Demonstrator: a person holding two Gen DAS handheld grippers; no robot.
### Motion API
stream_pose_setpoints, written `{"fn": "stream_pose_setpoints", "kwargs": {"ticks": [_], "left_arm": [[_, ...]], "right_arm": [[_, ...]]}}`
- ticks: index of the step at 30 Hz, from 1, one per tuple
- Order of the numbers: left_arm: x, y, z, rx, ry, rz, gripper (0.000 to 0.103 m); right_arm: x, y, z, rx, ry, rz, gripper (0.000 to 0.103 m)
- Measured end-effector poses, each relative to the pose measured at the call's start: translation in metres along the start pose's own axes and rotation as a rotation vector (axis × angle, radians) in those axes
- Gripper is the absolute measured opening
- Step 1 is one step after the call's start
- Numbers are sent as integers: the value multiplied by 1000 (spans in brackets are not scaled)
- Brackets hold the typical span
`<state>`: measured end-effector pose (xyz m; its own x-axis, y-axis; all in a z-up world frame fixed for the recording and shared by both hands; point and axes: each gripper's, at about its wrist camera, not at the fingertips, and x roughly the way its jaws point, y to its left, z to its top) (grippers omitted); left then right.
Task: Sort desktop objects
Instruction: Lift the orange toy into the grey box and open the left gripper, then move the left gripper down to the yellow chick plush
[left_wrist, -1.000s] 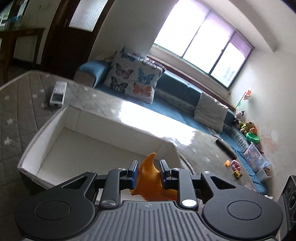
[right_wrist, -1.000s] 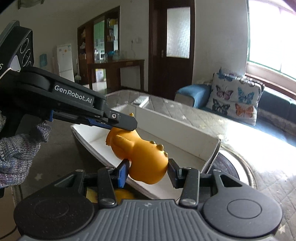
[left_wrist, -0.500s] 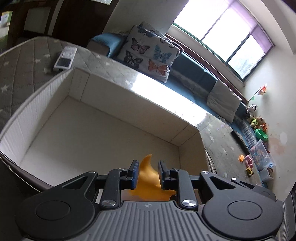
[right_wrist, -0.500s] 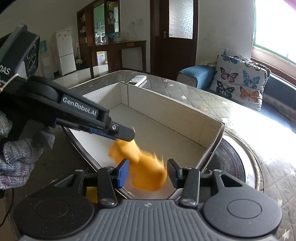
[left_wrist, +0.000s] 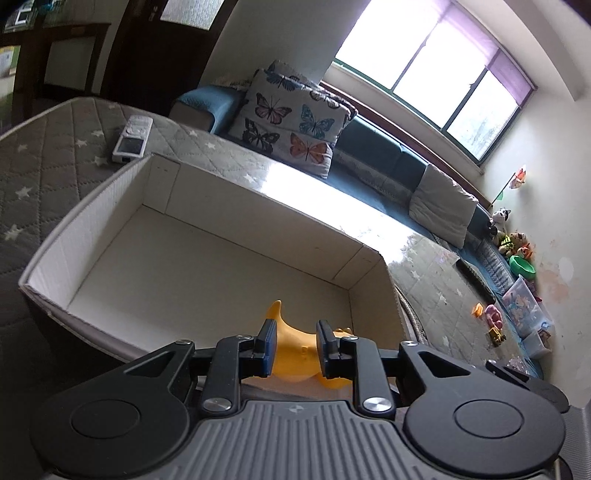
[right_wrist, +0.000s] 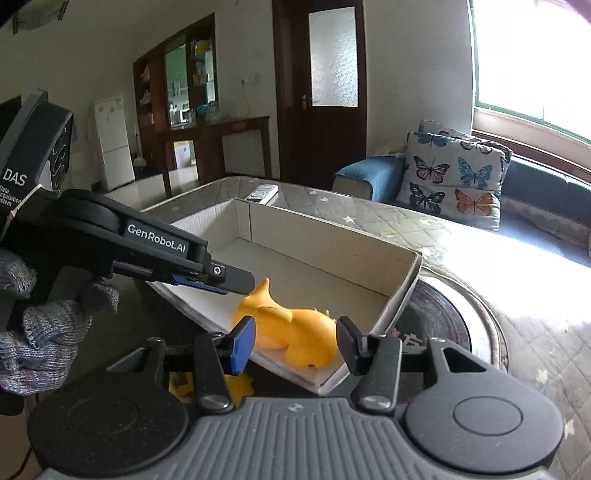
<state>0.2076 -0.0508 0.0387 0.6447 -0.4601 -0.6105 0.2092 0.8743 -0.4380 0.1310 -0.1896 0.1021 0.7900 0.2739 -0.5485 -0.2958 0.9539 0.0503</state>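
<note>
Orange toy (right_wrist: 291, 328) (light, squeezable) lying in box (right_wrist: 325, 236); right gripper (right_wrist: 295, 343) spreading released, left gripper (left_wrist: 293, 349) loosely flanking its tail.

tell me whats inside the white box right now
One orange toy lies on its side on the floor of the white box, near the corner closest to the grippers. The near wall hides part of that corner; the rest shows nothing else.

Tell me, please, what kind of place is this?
Most likely a home living room: a blue sofa with a butterfly cushion under a wide window, children's toys in the corner, and a fridge in the adjoining room.
</note>
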Motion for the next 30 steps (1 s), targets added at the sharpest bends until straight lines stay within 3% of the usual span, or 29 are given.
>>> {"fn": "stream_pose_setpoints", "kwargs": {"ticks": [7,12,30], "left_arm": [[-24,-5,-13,12,-33,7,24],[-38,-8,-24,12,-46,1,24],[-86,3,-71,1,-71,44,26]], "right_arm": [[-27,10,-20,-3,-7,-25,50],[-44,23,-37,-17,-12,-25,57],[-70,81,-70,-93,6,76,58]]}}
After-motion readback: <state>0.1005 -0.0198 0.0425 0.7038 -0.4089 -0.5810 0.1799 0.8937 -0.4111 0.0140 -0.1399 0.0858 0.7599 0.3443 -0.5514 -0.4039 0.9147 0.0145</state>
